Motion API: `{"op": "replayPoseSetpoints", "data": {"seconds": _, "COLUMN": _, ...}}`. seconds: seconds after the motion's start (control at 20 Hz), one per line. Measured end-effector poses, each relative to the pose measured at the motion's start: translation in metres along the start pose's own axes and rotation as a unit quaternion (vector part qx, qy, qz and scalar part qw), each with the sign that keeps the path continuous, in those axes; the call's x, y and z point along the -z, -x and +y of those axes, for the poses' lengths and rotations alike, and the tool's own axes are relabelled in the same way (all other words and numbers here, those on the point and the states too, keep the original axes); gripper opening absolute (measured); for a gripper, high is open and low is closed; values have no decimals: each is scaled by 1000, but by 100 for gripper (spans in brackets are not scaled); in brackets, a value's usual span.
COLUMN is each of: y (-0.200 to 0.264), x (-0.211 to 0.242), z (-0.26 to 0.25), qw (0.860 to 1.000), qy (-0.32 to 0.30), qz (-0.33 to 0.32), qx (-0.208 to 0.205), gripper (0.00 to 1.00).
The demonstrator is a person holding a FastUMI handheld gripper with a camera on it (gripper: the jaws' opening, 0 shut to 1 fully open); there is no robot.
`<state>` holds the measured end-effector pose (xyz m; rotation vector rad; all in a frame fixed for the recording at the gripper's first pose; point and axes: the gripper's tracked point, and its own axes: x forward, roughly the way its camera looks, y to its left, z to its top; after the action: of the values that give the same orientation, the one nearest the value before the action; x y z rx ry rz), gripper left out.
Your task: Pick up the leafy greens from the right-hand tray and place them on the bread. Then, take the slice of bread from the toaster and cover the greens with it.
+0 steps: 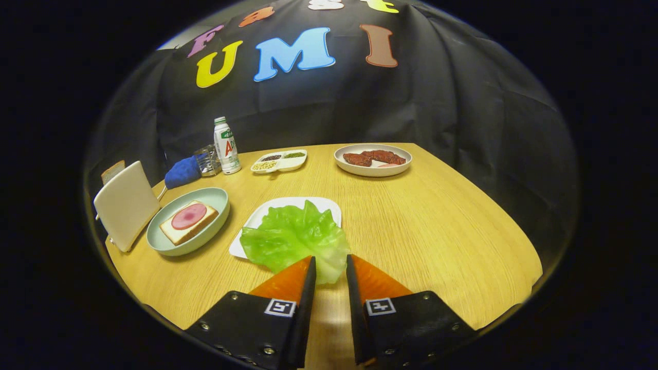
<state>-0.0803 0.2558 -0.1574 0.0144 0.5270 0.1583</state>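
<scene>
Gripper (329, 259): fingers set a little apart, their tips on either side of the near edge of the leaf; whether they press on it cannot be told.
Leafy greens (293, 237): one broad green leaf lying on a white square tray (329, 204), its near edge hanging over the tray's rim toward the fingers.
Bread (186, 222): a slice topped with a round pink slice of meat, resting in a pale green plate (216, 200), left of the tray.
Toaster (126, 204): a cream body standing just left of the green plate.
Table (437, 231): light wood.
Far side: a bottle (226, 145), a divided dish (279, 161) of grains, and a plate (373, 160) bearing dark red pieces.
</scene>
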Motion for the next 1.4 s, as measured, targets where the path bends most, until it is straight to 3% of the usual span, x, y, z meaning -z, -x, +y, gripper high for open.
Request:
{"op": "replayPoseSetpoints", "data": {"seconds": 0.15, "y": -8, "x": 4, "z": 0, "qw": 1000, "qy": -5, "qz": -6, "qx": -3, "gripper": 35}}
{"op": "replayPoseSetpoints", "data": {"seconds": 0.2, "y": -6, "x": -4, "z": -1, "qw": 1000, "qy": -11, "qz": 0, "qx": -7, "gripper": 2}}
{"op": "replayPoseSetpoints", "data": {"seconds": 0.6, "y": 22, "x": -30, "z": 13, "qw": 998, "qy": -4, "qz": -57, "qx": -32, "gripper": 2}}
{"op": "replayPoseSetpoints", "data": {"seconds": 1.4, "y": 46, "x": -80, "z": 58, "qw": 991, "qy": 32, "qz": -105, "qx": -72, "gripper": 2}}
